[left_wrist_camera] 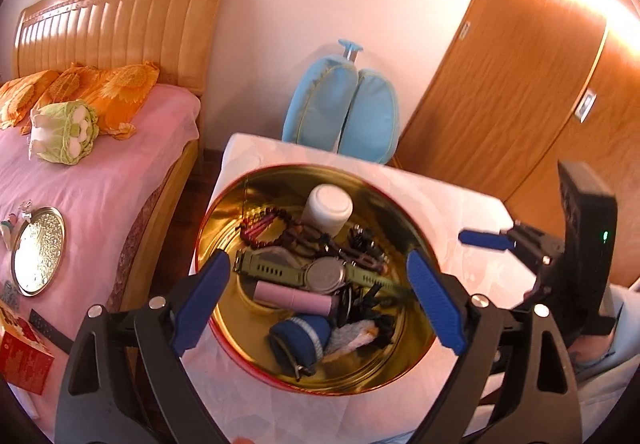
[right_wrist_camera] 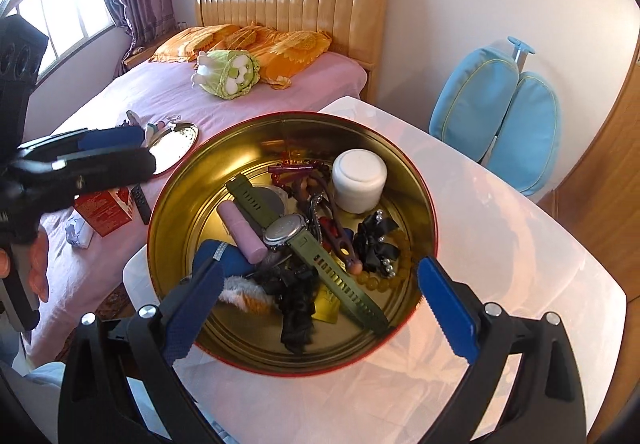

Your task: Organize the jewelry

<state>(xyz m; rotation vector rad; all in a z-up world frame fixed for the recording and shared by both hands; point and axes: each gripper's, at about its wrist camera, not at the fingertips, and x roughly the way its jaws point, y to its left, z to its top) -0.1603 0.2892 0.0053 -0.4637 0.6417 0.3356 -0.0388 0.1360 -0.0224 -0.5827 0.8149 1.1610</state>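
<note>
A round gold tin (left_wrist_camera: pixel 224 228) (right_wrist_camera: pixel 172 196) with a red outside stands on a white table (left_wrist_camera: pixel 452 212) (right_wrist_camera: pixel 500 244). In it lie a green watch (left_wrist_camera: pixel 320 274) (right_wrist_camera: pixel 312 244), a pink tube (left_wrist_camera: pixel 292 298) (right_wrist_camera: pixel 242 232), a white jar (left_wrist_camera: pixel 328 208) (right_wrist_camera: pixel 358 178), bead bracelets (left_wrist_camera: pixel 280 228) (right_wrist_camera: pixel 384 278), a black bow (right_wrist_camera: pixel 376 238) and a blue pouch (left_wrist_camera: pixel 300 336). My left gripper (left_wrist_camera: pixel 320 300) is open and empty above the tin's near side. My right gripper (right_wrist_camera: pixel 324 308) is open and empty over the tin's near rim; it also shows at the right in the left wrist view (left_wrist_camera: pixel 486 240).
A pink bed (left_wrist_camera: pixel 100 180) (right_wrist_camera: pixel 168 100) lies left of the table, with the gold tin lid (left_wrist_camera: pixel 38 256) (right_wrist_camera: pixel 176 144), a red box (left_wrist_camera: pixel 24 356) (right_wrist_camera: pixel 104 208), a remote (right_wrist_camera: pixel 140 202) and a plush toy (right_wrist_camera: pixel 226 74). A blue chair (left_wrist_camera: pixel 344 108) (right_wrist_camera: pixel 500 116) stands behind the table. Wooden doors (left_wrist_camera: pixel 520 84) are on the right.
</note>
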